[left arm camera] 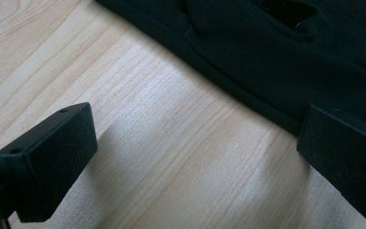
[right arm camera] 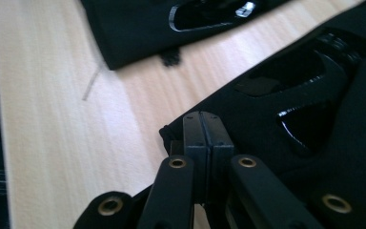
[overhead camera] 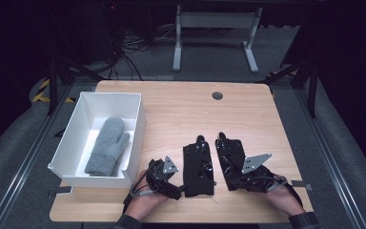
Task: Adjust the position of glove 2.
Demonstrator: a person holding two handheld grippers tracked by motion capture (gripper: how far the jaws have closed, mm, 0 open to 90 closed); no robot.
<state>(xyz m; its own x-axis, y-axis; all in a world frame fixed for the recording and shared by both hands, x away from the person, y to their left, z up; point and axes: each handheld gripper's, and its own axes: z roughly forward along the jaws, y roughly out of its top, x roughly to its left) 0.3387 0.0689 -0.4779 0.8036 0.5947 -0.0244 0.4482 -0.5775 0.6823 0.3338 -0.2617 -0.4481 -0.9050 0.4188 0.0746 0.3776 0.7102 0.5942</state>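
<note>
Two black gloves lying flat side by side on the near half of the wooden table (overhead camera: 181, 112), fingers pointing away: left black glove (overhead camera: 198, 164) and right black glove (overhead camera: 232, 160), a strip of bare wood showing between them. Left gripper (overhead camera: 174, 183) resting on the table just beside the left glove's cuff edge, jaws standing wide apart with bare wood between them in the left gripper view (left arm camera: 190, 157); one jaw overlapping the glove's hem, nothing being gripped. Right gripper (overhead camera: 248, 179) sitting over the cuff end of the right glove; in the right gripper view (right arm camera: 203, 131) jaws pressing tight together at the corner of the right glove (right arm camera: 314, 109), apparently pinching the fabric edge, though the pinch itself hiding behind the jaws. Left glove (right arm camera: 143, 28) lying farther off in that view. Grey mitten (overhead camera: 107, 145) lying inside the white box (overhead camera: 138, 124) at the table's left side, well apart from both gloves. Hands gripping both tools at the near edge.
</note>
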